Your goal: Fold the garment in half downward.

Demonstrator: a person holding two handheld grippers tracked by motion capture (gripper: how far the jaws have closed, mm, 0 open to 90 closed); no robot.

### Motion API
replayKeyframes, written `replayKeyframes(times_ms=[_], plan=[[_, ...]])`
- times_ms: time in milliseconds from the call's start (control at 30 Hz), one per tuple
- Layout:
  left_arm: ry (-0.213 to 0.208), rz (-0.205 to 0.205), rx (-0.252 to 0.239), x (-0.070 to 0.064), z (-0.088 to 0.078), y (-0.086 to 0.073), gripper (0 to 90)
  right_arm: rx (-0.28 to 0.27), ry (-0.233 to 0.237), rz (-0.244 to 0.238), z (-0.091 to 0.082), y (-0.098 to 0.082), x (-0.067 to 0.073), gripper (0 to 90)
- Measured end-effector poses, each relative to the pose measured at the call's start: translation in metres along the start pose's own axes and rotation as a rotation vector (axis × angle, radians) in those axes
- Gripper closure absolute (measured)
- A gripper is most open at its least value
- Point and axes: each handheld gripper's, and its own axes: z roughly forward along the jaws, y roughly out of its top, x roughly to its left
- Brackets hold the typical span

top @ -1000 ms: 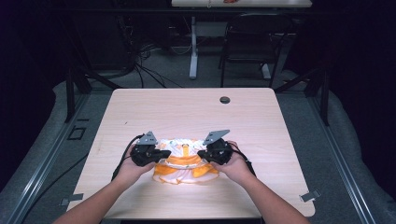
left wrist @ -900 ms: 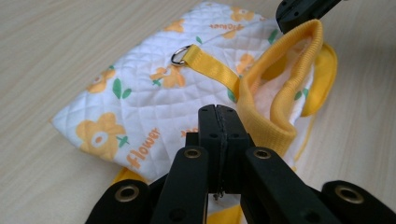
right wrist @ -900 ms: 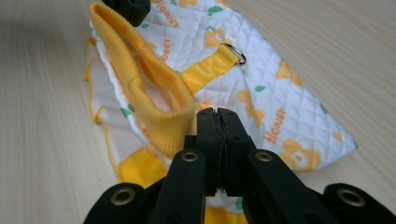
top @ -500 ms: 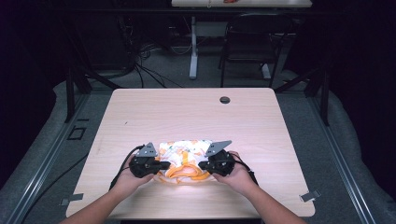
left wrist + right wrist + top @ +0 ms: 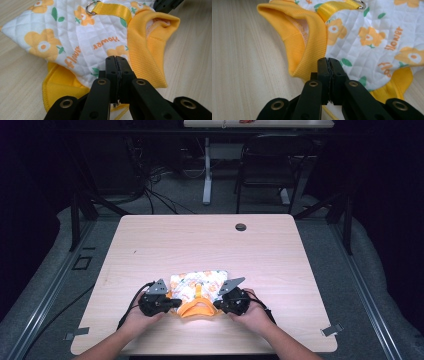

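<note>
Near the counter's (image 5: 150, 245) front edge, the left gripper (image 5: 172, 303) has its fingers closed on the left side of a quilted flowered pet vest (image 5: 197, 287), the pinched cloth hidden between them. The right gripper (image 5: 216, 305) clamps the right side likewise. Its far end is cut off in both gripper views.

Light wood table (image 5: 200, 245), grey floor (image 5: 165, 195), dark chair (image 5: 265, 165) behind.

A white quilted garment (image 5: 82, 37) is patterned with orange flowers, green leaves; yellow ribbed trim (image 5: 146, 50); pale wood-grain table (image 5: 280, 260).
</note>
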Motion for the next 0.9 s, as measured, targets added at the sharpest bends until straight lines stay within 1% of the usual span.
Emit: replayKeyframes(times_ms=[33,100,133,267,500,567,667,700,800,867,900], plan=[[0.000,-0.008,-0.005,0.000,0.000,-0.001,88.9,0.009,-0.006,-0.001,0.001,-0.002,0.000,88.2],[0.003,-0.009,-0.008,0.000,0.000,-0.002,88.8,0.015,-0.004,-0.002,0.001,-0.003,-0.001,88.2],[0.007,-0.005,-0.006,-0.001,0.000,-0.002,88.6,0.008,-0.007,0.011,0.002,-0.006,-0.001,88.3],[0.015,-0.001,0.000,-0.002,-0.002,-0.002,87.4,-0.001,0.002,0.026,0.002,-0.009,-0.002,88.3],[0.018,-0.021,-0.003,-0.001,-0.003,-0.005,87.6,-0.008,0.000,0.032,0.003,-0.010,-0.002,88.3],[0.022,-0.017,-0.001,0.000,-0.002,-0.004,87.7,-0.007,0.000,0.032,0.003,-0.010,-0.002,88.3],[0.029,-0.029,-0.004,0.002,-0.001,-0.004,87.8,-0.006,-0.003,0.027,0.003,-0.009,-0.002,88.2],[0.032,-0.027,-0.004,0.003,-0.001,-0.003,87.8,-0.003,-0.004,0.024,0.003,-0.008,-0.002,88.1],[0.034,-0.041,-0.014,0.006,0.000,-0.003,88.1,-0.011,-0.005,0.035,0.004,-0.008,-0.003,88.1],[0.035,-0.051,-0.017,0.008,0.000,-0.003,88.3,-0.004,-0.008,0.029,0.004,-0.006,-0.005,88.1],[0.038,-0.053,-0.017,0.009,0.000,-0.003,88.4,-0.009,-0.010,0.032,0.005,-0.006,-0.005,88.1]])
